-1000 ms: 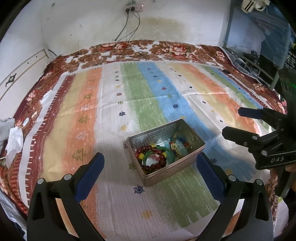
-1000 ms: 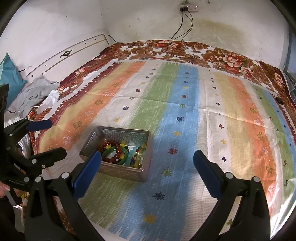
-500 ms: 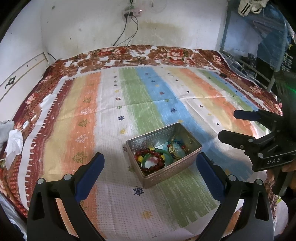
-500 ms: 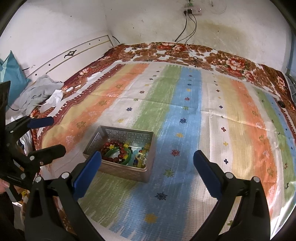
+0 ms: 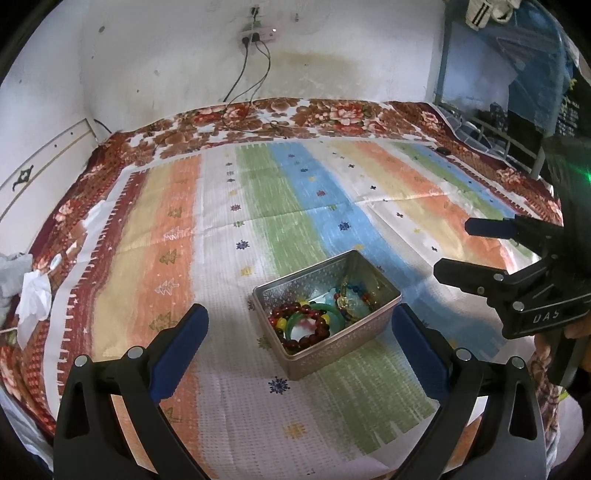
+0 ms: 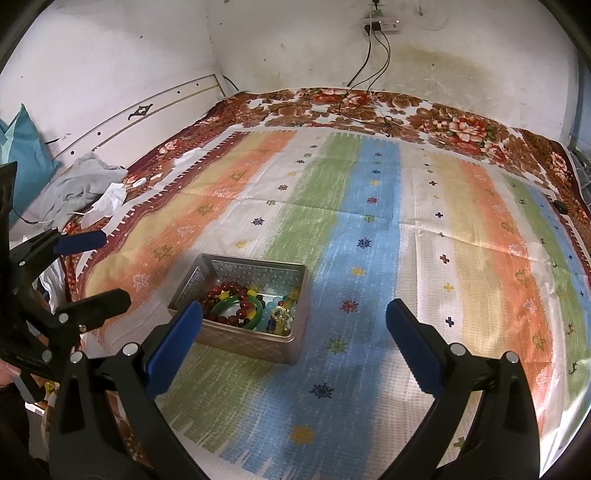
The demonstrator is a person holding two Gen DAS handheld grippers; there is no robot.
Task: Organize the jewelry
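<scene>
Left gripper [image 5: 299, 328]: jaws spread wide, blue pads on both fingers, nothing between them. It hangs above the near edge of the bed, pointed at the metal tin [image 5: 327, 314], which sits in the gap between the two fingers as seen from the left wrist, clear of both.

Right gripper [image 6: 293, 325]: jaws likewise wide apart and empty, held above the cloth. From the right wrist the tin [image 6: 240, 302] lies just beyond the left-hand finger, whose blue pad overlaps its near corner in view; contact cannot be told. The right gripper also shows side-on at the right edge of the left wrist view [image 5: 480, 251], and the left gripper at the left edge of the right wrist view [image 6: 92, 269].

Tin: rectangular, embossed silver walls, open top, standing flat on the striped cloth [image 6: 369, 229] where a white band meets a green one. Inside: dark red bead bracelet [image 5: 295, 334] with a few yellow beads, lying around and over a green bangle [image 5: 317, 314]; at the other end a tangle of pale blue and mixed-colour beads with a clear yellowish pendant [image 5: 347, 302].

Beyond: floral blanket [image 6: 436, 114] under the striped cloth, grey cloth heap [image 6: 81, 184] at the headboard side, power strip [image 6: 380, 26] on the wall with cables dropping to the bed.
</scene>
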